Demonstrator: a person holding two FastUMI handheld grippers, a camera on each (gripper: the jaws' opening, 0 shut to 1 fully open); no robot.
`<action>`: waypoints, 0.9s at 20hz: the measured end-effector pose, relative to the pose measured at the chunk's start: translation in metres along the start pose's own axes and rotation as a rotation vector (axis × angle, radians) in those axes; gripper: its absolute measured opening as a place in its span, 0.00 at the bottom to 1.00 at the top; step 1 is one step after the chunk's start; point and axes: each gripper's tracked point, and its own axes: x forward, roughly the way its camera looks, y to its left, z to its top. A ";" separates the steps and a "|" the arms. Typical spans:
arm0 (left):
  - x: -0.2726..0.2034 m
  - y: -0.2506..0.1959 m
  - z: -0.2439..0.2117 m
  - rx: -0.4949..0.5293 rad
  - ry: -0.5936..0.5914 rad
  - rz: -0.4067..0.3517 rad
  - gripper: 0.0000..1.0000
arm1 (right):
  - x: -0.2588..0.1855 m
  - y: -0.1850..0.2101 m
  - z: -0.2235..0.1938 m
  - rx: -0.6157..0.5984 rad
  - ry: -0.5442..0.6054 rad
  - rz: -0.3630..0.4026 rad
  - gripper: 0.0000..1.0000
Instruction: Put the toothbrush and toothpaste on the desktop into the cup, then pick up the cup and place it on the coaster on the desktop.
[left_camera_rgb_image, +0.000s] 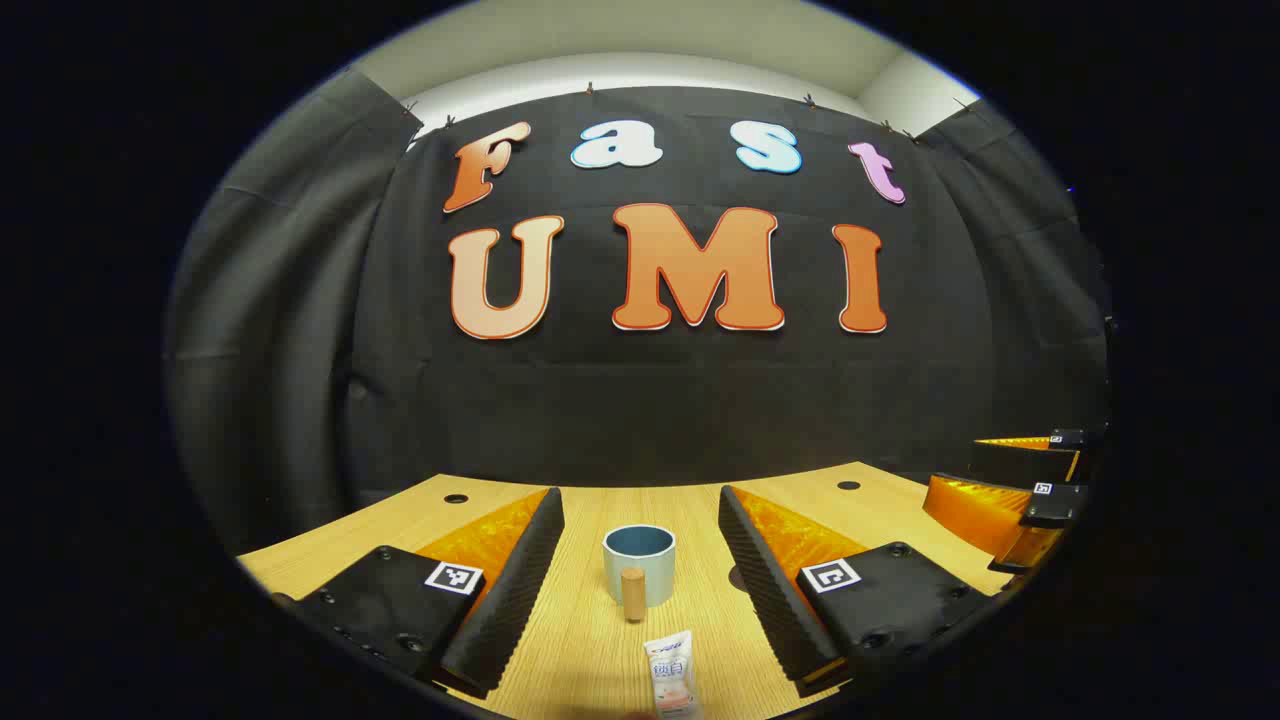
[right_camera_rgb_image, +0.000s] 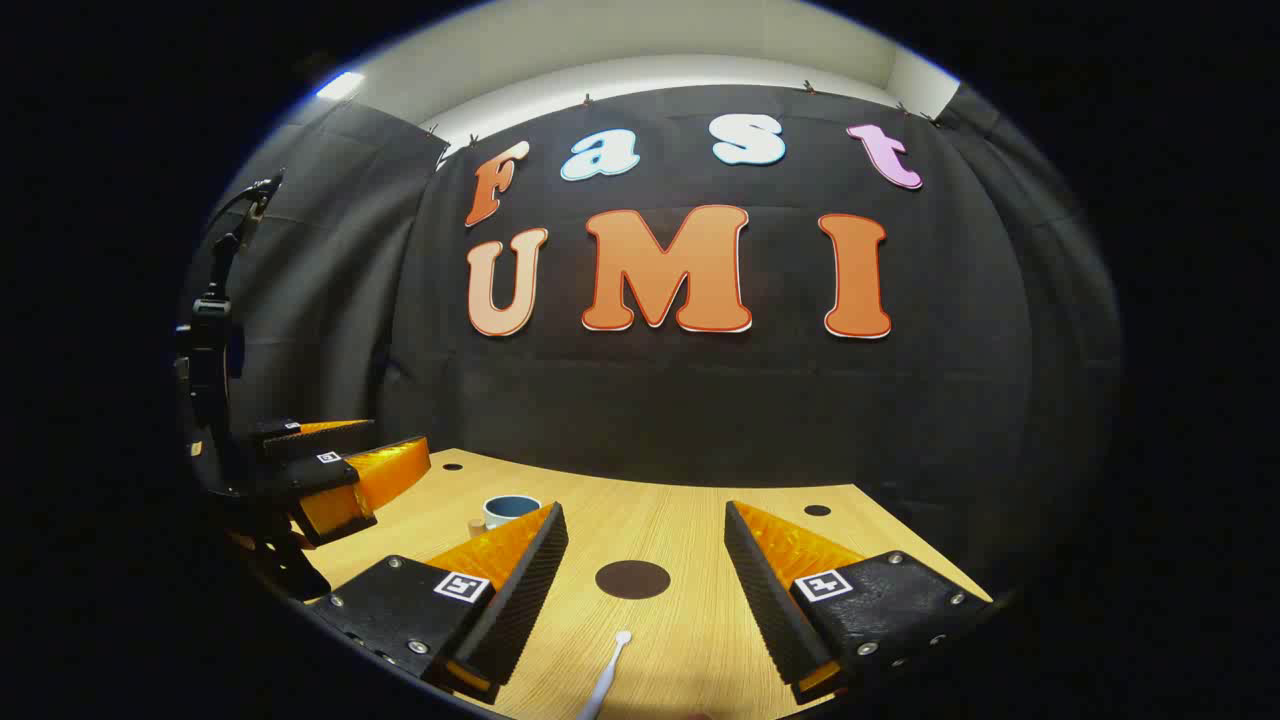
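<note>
Fingers (left_camera_rgb_image: 510, 585) of the left gripper (left_camera_rgb_image: 640, 585) are standing wide apart and gripping nothing in the left gripper view, hovering low over the wooden bench (left_camera_rgb_image: 880, 505). Between them, a pale blue cup (left_camera_rgb_image: 640, 562) is sitting upright with its wooden handle (left_camera_rgb_image: 632, 594) turned toward the camera. Just nearer than the handle, a small toothpaste tube (left_camera_rgb_image: 671, 680) is lying flat on the bench, apart from the cup. At the far right edge of this view, the right gripper (left_camera_rgb_image: 1010, 500) is showing side-on.

Moving to the right gripper view, the right gripper's fingers (right_camera_rgb_image: 770, 590) are likewise spread wide and carrying nothing. A dark round coaster (right_camera_rgb_image: 632, 579) is lying on the bench between them, well clear of the cup, which is peeking out behind the left finger. A white toothbrush (right_camera_rgb_image: 607, 678) is lying near the camera, its head pointing toward the coaster. The left gripper is appearing at the left edge of this view.

Neither item is in the cup yet, so the loading step appears to be just beginning. Doing it well likely means lowering each gripper squarely over its item, closing across the narrow width, and lifting high enough to clear the cup's rim before dropping it in.
</note>
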 end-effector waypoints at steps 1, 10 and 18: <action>-0.001 -0.001 -0.001 -0.001 0.007 -0.001 1.00 | -0.001 -0.002 -0.001 0.002 0.003 -0.007 0.95; -0.010 -0.007 0.003 0.002 -0.009 -0.012 0.99 | -0.008 0.001 -0.002 0.056 0.028 0.014 0.95; -0.016 -0.014 -0.010 0.022 0.032 -0.025 1.00 | -0.013 -0.004 -0.007 0.064 0.048 0.003 0.95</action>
